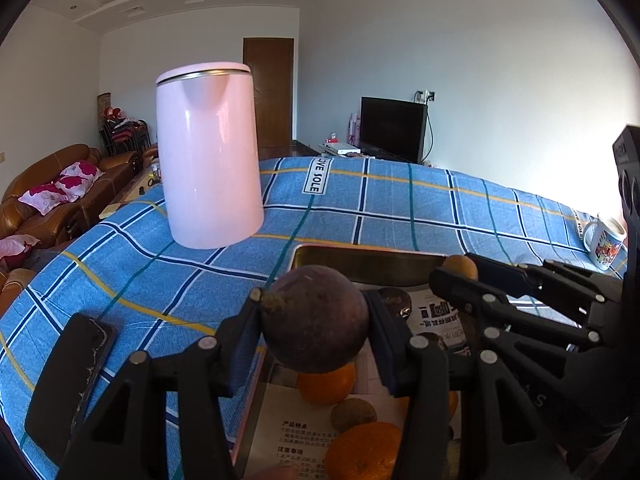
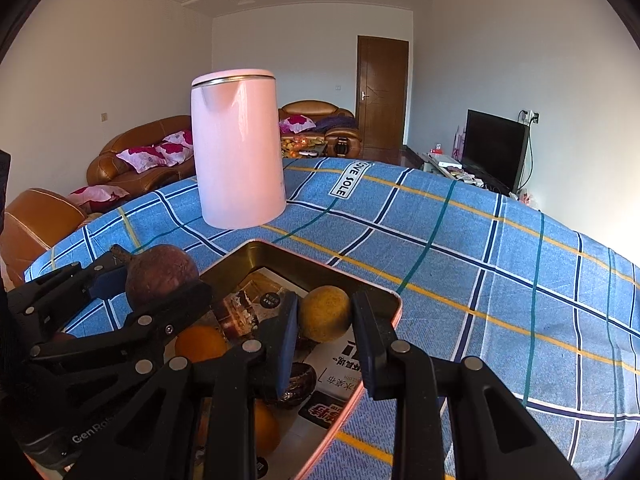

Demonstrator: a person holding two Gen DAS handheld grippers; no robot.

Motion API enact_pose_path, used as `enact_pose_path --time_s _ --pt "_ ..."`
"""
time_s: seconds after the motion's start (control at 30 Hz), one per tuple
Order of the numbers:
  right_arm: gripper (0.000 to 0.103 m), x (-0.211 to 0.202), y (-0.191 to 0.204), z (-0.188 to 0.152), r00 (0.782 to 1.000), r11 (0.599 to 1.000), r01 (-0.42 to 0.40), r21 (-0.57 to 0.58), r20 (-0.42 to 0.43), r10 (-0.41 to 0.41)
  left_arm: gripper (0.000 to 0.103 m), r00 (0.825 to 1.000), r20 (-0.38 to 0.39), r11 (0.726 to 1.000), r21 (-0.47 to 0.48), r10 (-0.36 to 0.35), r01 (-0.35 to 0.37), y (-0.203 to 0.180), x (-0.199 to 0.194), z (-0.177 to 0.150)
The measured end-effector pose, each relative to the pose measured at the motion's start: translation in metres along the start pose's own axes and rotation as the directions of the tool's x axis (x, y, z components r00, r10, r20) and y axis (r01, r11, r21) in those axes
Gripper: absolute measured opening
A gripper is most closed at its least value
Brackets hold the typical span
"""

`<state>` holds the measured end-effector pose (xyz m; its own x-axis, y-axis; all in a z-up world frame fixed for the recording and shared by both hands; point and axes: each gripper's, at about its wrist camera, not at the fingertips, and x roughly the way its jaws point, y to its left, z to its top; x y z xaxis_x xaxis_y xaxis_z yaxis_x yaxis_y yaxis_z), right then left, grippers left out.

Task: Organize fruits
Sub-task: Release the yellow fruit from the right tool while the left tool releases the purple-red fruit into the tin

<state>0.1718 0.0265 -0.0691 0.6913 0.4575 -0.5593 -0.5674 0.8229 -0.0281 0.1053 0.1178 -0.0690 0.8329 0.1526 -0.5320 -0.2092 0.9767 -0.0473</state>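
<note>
My left gripper (image 1: 314, 320) is shut on a dark purple passion fruit (image 1: 316, 318) and holds it over the near left of a pink-rimmed metal tray (image 1: 368, 258). It also shows in the right wrist view (image 2: 160, 276). My right gripper (image 2: 325, 320) is shut on a yellow-brown round fruit (image 2: 325, 313) over the tray's (image 2: 312, 268) far right corner. The tray is lined with printed paper. In it lie oranges (image 1: 326, 384) (image 2: 200, 343), a small brown fruit (image 1: 354, 414) and a dark fruit (image 2: 296, 384).
A pink electric kettle (image 1: 210, 156) stands on the blue plaid tablecloth (image 1: 380, 208) behind the tray. A black phone (image 1: 68, 376) lies at the left. A printed mug (image 1: 606, 240) stands at the far right. Sofas and a TV are beyond the table.
</note>
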Motion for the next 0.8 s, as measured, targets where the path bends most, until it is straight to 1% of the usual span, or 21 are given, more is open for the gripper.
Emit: enact_pose_path --time_s 0.2,0.43,0.6,0.7,0.8 --pt "0.029 0.012 -0.002 -0.004 0.999 1.000 0.016 0.005 -0.050 -0.015 0.052 0.999 -0.039 1.000 0.007 -0.008 0.008 -0.002 0.008 -0.003" --pt "0.029 0.025 -0.003 -0.010 0.993 1.000 -0.001 0.004 -0.117 0.001 0.052 0.998 -0.063 1.000 0.012 -0.007 0.008 -0.003 0.012 -0.002" --pt "0.029 0.024 -0.001 -0.010 0.992 1.000 -0.005 -0.007 -0.125 0.004 0.051 0.998 -0.069 1.000 0.023 0.000 0.001 -0.002 0.011 -0.003" --pt "0.029 0.024 -0.001 -0.011 0.991 1.000 -0.025 -0.004 -0.130 0.024 0.051 0.997 -0.072 1.000 0.017 0.001 0.000 -0.001 0.010 -0.003" --pt "0.034 0.022 -0.001 -0.011 0.992 1.000 -0.023 -0.009 -0.127 0.021 0.052 0.998 -0.060 1.000 0.022 0.004 -0.002 0.000 0.006 -0.004"
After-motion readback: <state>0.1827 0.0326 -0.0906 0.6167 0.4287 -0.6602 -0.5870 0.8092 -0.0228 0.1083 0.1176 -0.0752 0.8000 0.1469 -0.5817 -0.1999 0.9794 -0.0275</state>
